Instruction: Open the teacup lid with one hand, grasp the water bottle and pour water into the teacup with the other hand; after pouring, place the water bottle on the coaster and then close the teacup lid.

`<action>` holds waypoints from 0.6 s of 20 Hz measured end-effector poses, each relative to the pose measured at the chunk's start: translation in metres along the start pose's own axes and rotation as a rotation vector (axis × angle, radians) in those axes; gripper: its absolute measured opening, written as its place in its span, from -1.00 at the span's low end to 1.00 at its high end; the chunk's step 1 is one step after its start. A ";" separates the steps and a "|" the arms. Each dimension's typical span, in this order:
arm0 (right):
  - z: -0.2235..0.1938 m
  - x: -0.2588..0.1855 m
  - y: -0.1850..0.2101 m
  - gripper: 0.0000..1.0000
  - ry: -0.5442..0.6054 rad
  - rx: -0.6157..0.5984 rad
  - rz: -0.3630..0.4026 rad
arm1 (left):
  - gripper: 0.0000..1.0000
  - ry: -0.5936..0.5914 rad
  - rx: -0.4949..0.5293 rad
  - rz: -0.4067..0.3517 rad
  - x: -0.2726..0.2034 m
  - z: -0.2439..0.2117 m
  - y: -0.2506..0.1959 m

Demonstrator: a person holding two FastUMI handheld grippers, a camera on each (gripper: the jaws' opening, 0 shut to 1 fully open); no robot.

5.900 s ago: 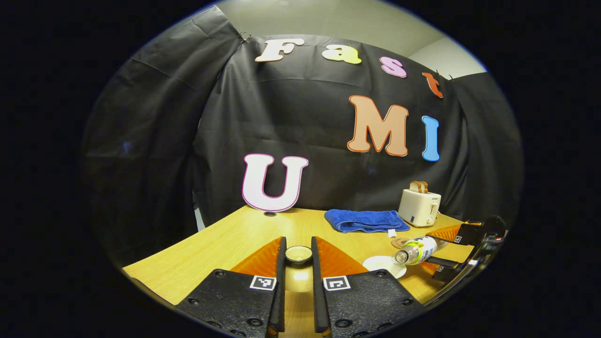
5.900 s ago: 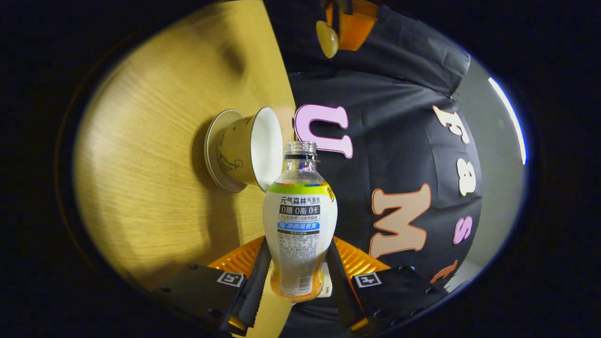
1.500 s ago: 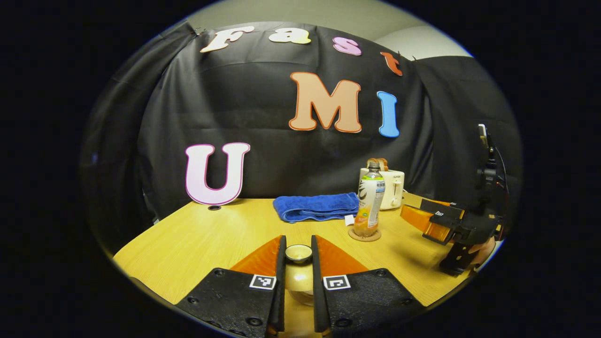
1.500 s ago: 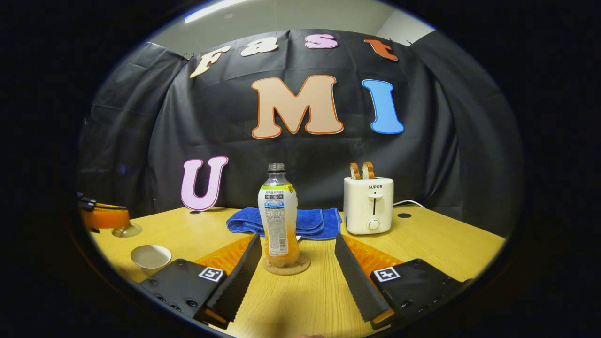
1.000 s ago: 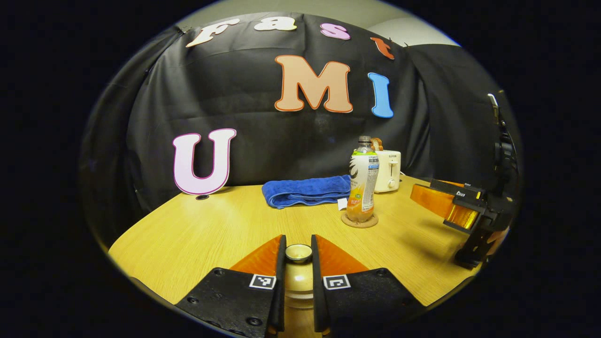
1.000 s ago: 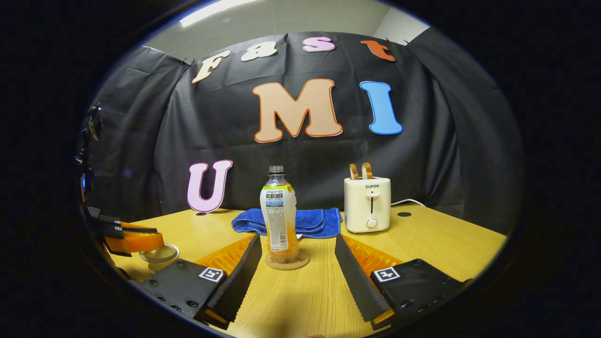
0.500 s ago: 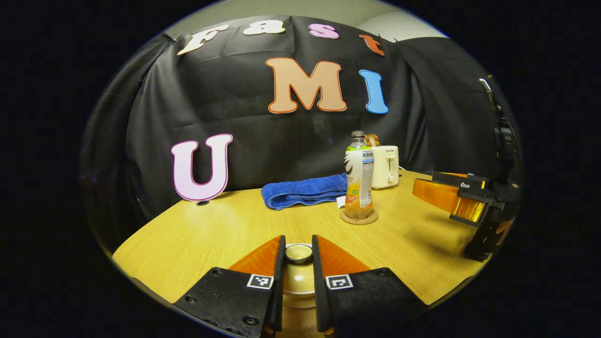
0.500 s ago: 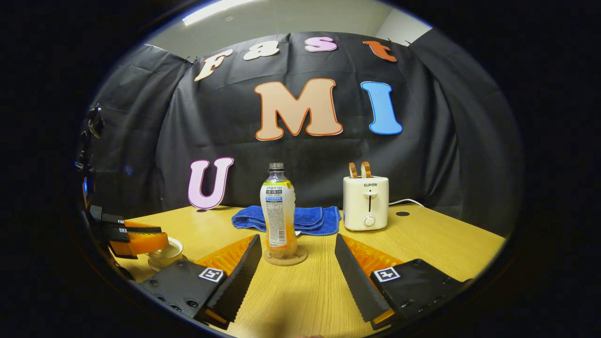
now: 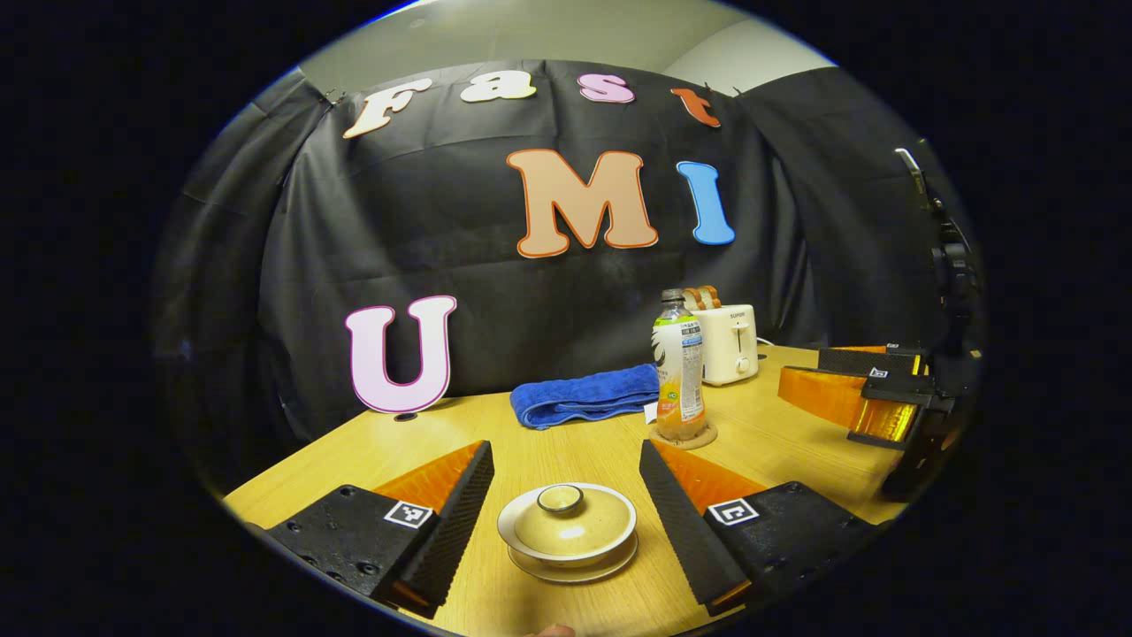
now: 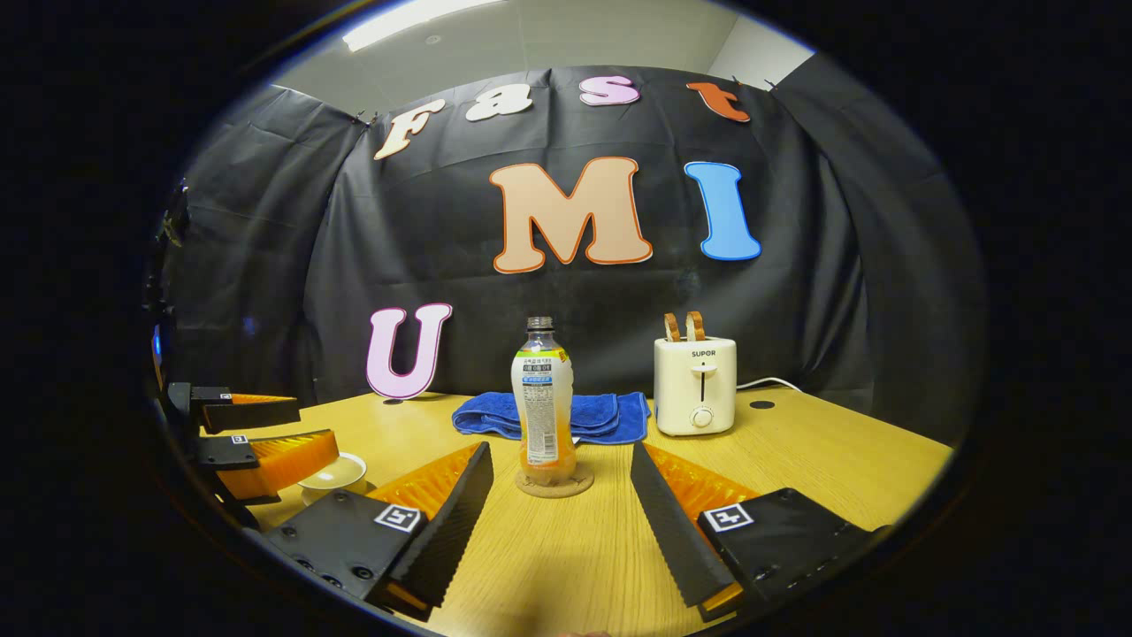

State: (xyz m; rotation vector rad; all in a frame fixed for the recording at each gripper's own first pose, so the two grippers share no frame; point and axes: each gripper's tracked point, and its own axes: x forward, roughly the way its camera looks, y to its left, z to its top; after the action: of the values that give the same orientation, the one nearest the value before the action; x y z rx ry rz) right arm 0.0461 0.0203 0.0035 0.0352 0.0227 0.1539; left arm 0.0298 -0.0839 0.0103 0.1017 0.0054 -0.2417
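Black cloth wall [image 10: 796, 292] behind my wooden surface [image 10: 822, 460]. Pale ceiling [image 10: 548, 35] above with a strip light [image 10: 416, 13]. Blue towel [image 10: 601, 416] and white toaster [image 10: 696, 385] stand near the back, cord [image 10: 765, 381] trailing right.

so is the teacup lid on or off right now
On. In the left gripper view the lid sits level on the teacup, knob up, between the open fingers of the left claw, which touch nothing.

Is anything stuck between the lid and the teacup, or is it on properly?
Nothing visible is in the way. The lid sits on the teacup, between the open left tool fingers, which aren't touching it.
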 end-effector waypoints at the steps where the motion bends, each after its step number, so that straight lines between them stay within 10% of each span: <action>1: 0.000 -0.004 0.003 0.93 0.000 -0.003 0.002 | 0.92 -0.013 -0.002 0.011 -0.003 0.001 0.002; 12: -0.015 -0.032 0.015 0.93 0.020 0.006 -0.029 | 0.93 -0.028 -0.071 0.074 -0.026 -0.010 0.011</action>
State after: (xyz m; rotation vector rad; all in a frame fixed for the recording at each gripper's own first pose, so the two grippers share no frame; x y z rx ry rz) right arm 0.0123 0.0302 -0.0101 0.0394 0.0441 0.1257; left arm 0.0072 -0.0659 0.0018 0.0274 -0.0172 -0.1685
